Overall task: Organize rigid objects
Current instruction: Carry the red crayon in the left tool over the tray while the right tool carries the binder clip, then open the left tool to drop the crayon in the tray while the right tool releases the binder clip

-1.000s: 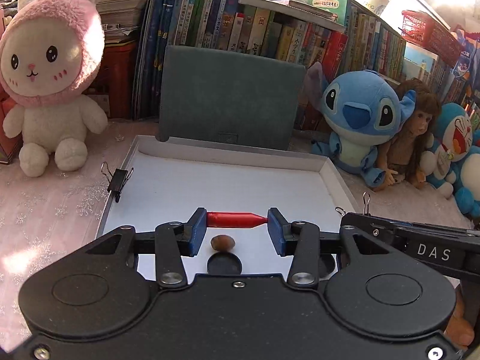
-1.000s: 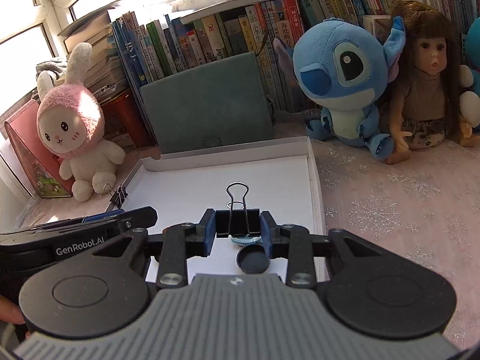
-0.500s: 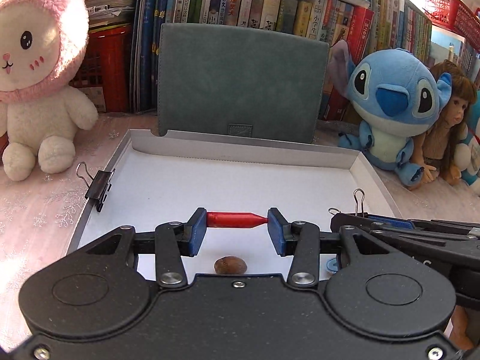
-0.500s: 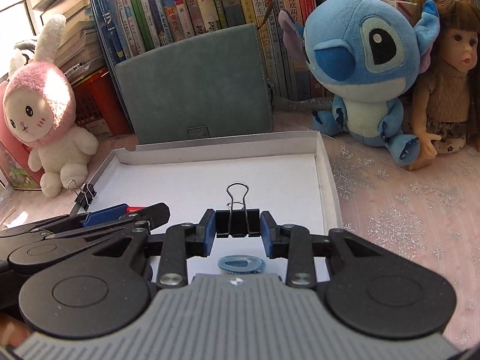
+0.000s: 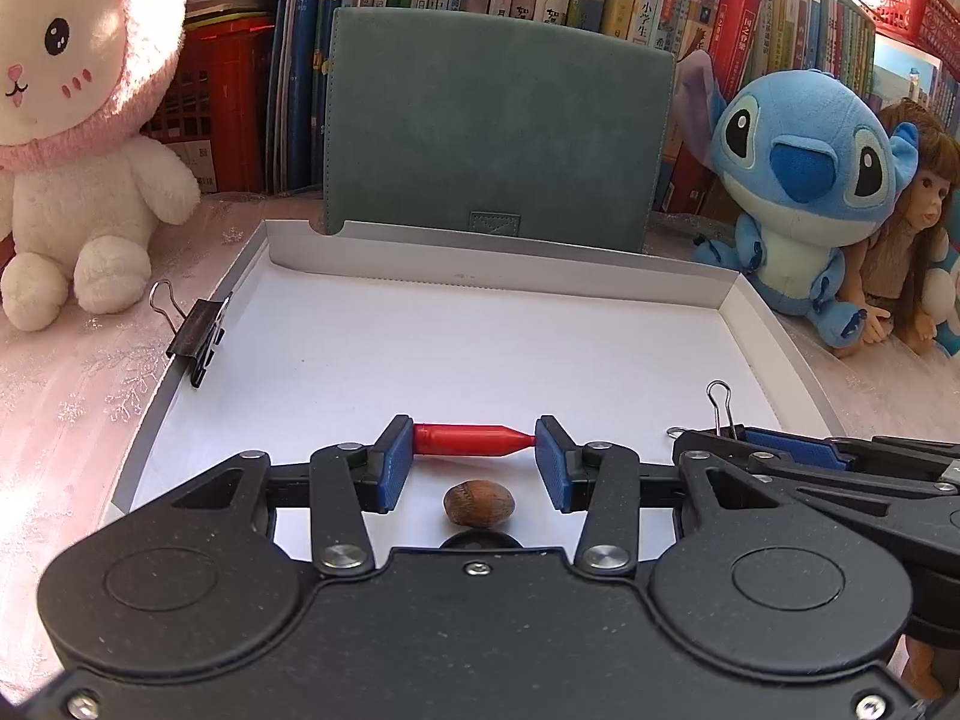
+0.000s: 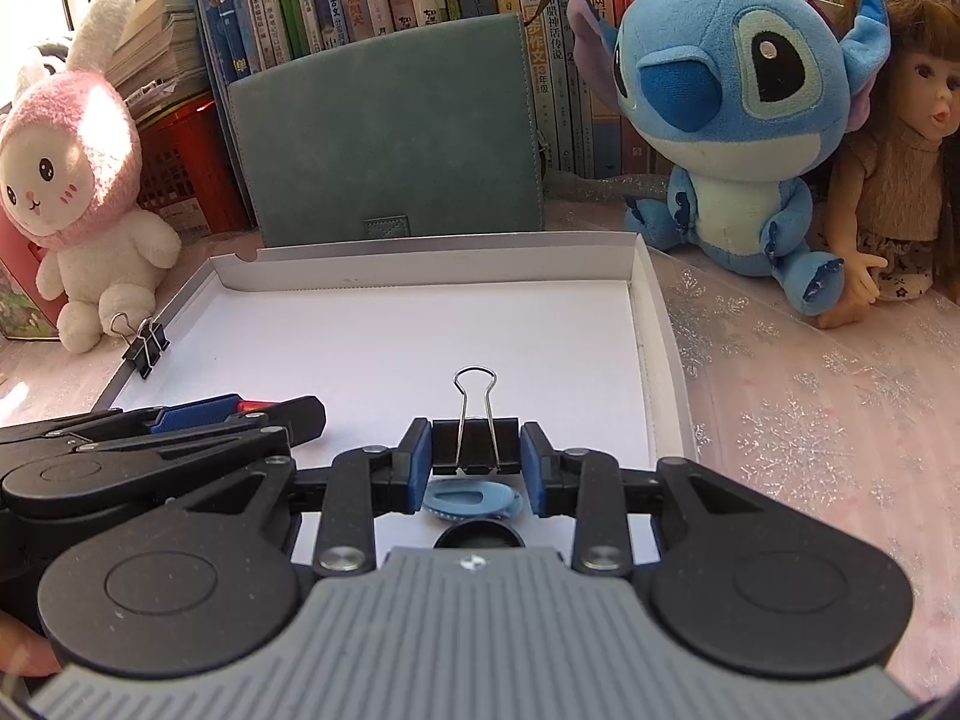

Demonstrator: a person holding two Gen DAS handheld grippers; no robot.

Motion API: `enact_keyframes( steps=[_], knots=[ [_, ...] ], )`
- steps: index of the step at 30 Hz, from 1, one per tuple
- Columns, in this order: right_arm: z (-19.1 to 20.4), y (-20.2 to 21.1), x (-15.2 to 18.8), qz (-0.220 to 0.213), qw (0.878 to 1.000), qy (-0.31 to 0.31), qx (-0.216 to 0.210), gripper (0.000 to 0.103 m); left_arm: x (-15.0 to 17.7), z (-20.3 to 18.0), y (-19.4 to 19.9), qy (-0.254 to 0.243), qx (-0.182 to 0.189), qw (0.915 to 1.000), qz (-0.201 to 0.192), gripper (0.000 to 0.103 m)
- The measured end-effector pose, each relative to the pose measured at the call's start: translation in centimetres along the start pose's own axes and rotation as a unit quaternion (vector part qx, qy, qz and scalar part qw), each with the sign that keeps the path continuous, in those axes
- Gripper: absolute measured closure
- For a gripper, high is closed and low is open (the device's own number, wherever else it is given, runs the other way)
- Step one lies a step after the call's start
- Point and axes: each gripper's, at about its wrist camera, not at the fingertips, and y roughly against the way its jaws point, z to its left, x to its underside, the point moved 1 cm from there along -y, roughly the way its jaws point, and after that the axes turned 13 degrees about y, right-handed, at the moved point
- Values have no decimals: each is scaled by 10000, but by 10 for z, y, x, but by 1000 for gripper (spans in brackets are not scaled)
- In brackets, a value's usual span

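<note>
Over the white tray (image 5: 774, 336), the left claw (image 5: 474, 456) pinches a red cap (image 5: 468, 439) above a nut (image 5: 479, 503), while the right claw (image 6: 475, 459) at its 3 o'clock pinches a binder clip (image 6: 475, 444).

Strong daylight floods both fisheye views from the upper left, blowing out the pink rabbit (image 5: 78, 138) and the tablecloth (image 5: 54, 420) beside it. The white tray (image 6: 420, 348) glares. Books (image 6: 540, 12) bow at the curved edges. Focus is sharp; shadows under both grippers are soft.
</note>
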Motion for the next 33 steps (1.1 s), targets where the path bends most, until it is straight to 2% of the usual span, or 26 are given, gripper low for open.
enact_keyframes(
  steps=[10, 16, 18, 19, 20, 27, 33],
  knots=[
    [1, -4, 4, 17, 10000, -30, 13, 66, 2, 0, 1, -64, 4, 10000, -52, 61],
    [-1, -3, 6, -34, 9999, -100, 14, 63, 2, -1, 3, -83, -5, 10000, -32, 60],
    [-3, -1, 7, -71, 9999, -124, 0, 59, 2, 0, 6, -56, 18, 10000, 0, 55],
    [-4, 0, 7, -91, 9999, -145, 4, 50, 1, 1, 8, -48, 38, 10000, -1, 53],
    [-5, 2, 8, -114, 9998, -165, -1, 48, 1, 1, 11, -53, 57, 10000, -14, 50],
    [-10, 19, 12, -294, 9993, -226, 55, 38, -2, 3, 36, -89, 140, 9996, -207, 28],
    [-10, 43, 18, -585, 9982, -156, 36, 27, 1, 9, 63, 16, 409, 9987, -310, 17]
  ],
)
